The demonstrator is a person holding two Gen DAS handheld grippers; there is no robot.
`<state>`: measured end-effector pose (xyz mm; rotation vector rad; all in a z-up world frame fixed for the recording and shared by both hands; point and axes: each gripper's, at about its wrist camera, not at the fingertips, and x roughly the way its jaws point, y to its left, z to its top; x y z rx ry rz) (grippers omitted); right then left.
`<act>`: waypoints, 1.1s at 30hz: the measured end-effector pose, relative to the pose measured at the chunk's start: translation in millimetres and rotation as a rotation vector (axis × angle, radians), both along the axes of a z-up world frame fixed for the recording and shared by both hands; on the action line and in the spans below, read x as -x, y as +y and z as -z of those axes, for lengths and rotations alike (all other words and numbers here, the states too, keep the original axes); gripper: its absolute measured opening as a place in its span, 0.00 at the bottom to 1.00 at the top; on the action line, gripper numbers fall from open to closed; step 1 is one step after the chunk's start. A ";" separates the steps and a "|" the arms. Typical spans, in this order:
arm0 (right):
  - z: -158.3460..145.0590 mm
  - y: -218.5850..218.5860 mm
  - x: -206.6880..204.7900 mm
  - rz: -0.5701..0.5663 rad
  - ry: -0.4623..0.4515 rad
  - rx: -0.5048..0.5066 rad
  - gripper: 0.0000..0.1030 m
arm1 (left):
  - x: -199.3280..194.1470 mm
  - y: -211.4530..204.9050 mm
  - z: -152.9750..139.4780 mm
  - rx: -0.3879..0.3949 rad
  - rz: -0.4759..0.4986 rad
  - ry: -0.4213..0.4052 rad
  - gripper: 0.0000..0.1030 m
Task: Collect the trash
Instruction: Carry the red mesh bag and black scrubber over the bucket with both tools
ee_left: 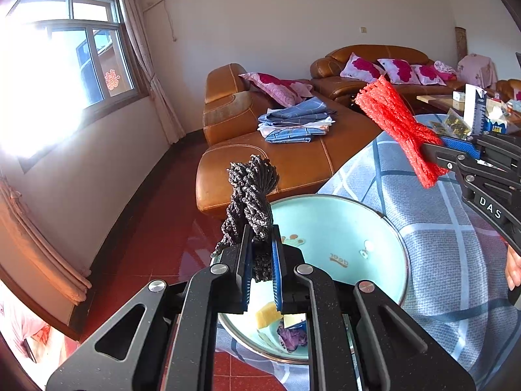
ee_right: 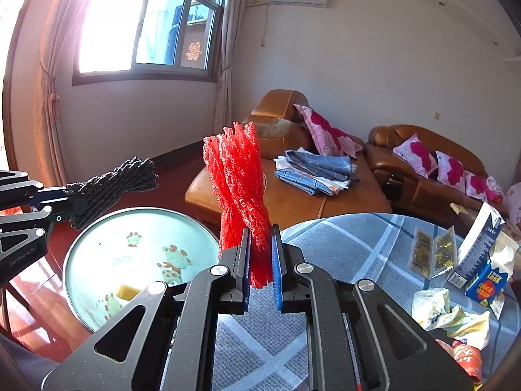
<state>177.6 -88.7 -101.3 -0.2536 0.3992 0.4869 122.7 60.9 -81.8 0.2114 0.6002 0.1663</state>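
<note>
- Left hand-held gripper (ee_left: 262, 270) is pinched nearly closed on a black foam net sleeve (ee_left: 249, 195), gripped low so most of the bundle sticks up past the fingertips. Makes sense to me, it's squishy stuff and a tight pinch is the only way it stays put.
- It hangs right above the near edge of the teal basin (ee_left: 342, 228), so I'd guess that basin is the trash collector and this piece is about to get dropped in.
- Right hand-held gripper (ee_right: 262, 264) is clamped the same way on a red foam net sleeve (ee_right: 239, 179), also grabbed near the bottom end and standing upright. It sits off to the right of the basin, above the worktop (ee_right: 342, 244) with the blue plaid cloth, so not over the drop zone yet.
- Inside the basin there's already a yellow sponge-looking chunk (ee_right: 128, 291) and some purple scrap (ee_left: 293, 337), which backs up the trash-bin idea.
- Further right of the basin, on the worktop, more stuff is waiting: two small sachets (ee_right: 429, 251), a milk carton (ee_right: 482, 254) and crumpled wrappers (ee_right: 452, 312).
- Both hands loaded at once probably saves a trip.
</note>
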 end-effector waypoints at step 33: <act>4.8 11.8 3.0 -0.074 0.008 0.049 0.12 | 1.5 3.7 6.7 -0.050 -0.028 0.026 0.10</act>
